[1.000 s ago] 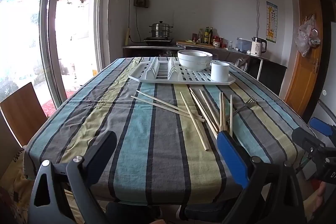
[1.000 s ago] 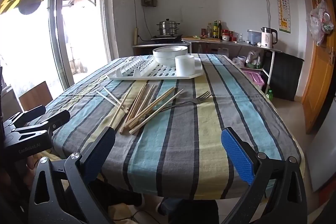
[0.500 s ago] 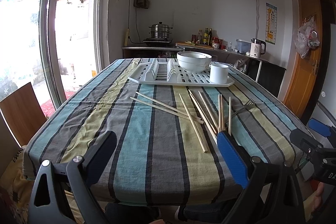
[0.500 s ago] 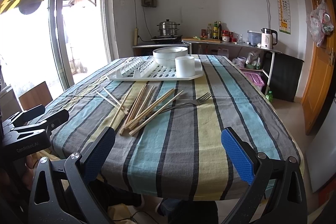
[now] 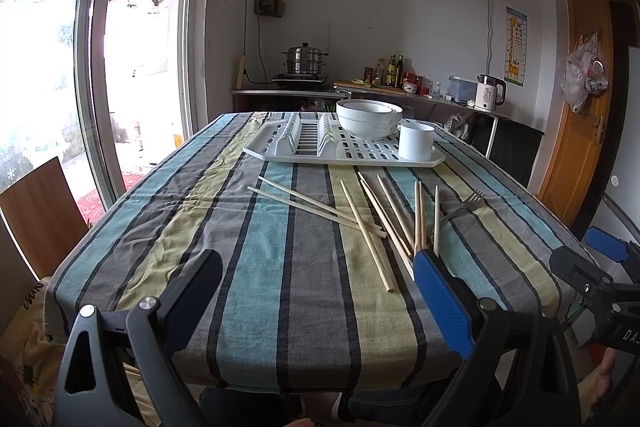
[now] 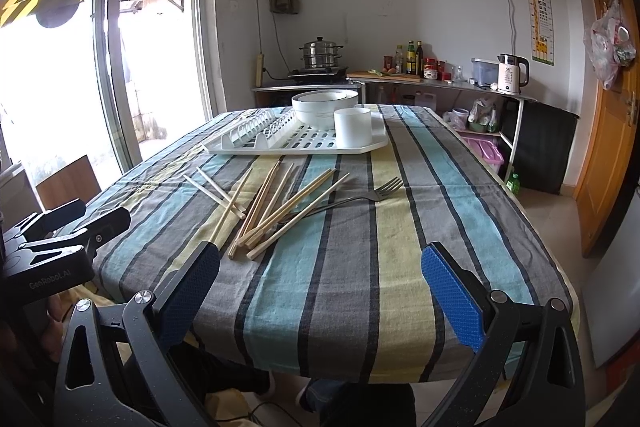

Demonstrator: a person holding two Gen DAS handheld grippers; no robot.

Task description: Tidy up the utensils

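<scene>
Kitchen table under a striped cloth [image 6: 400, 235], chopsticks [image 6: 276, 207] fanned roughly near-to-far, fork [image 6: 360, 197] tines far-right, both grippers [image 5: 316, 291] [image 6: 320, 287] spread wide, empty.

In front of me I count one white slotted plastic dish rack [image 6: 280, 143]. On it sit two round white ceramic bowls [image 6: 316, 111], nested one inside the other, and one plain white cylindrical cup [image 6: 353, 127]. On the single blue, grey and yellow striped tablecloth [image 6: 400, 267] lies one dark metal fork [image 6: 352, 201]. The pale wooden chopsticks [image 6: 289, 209] overlap in a loose heap, so I make out at least eight and cannot fix the exact number. On the far counter stand one stacked steel steamer pot [image 6: 321, 53] and one white electric kettle [image 6: 510, 74].
</scene>
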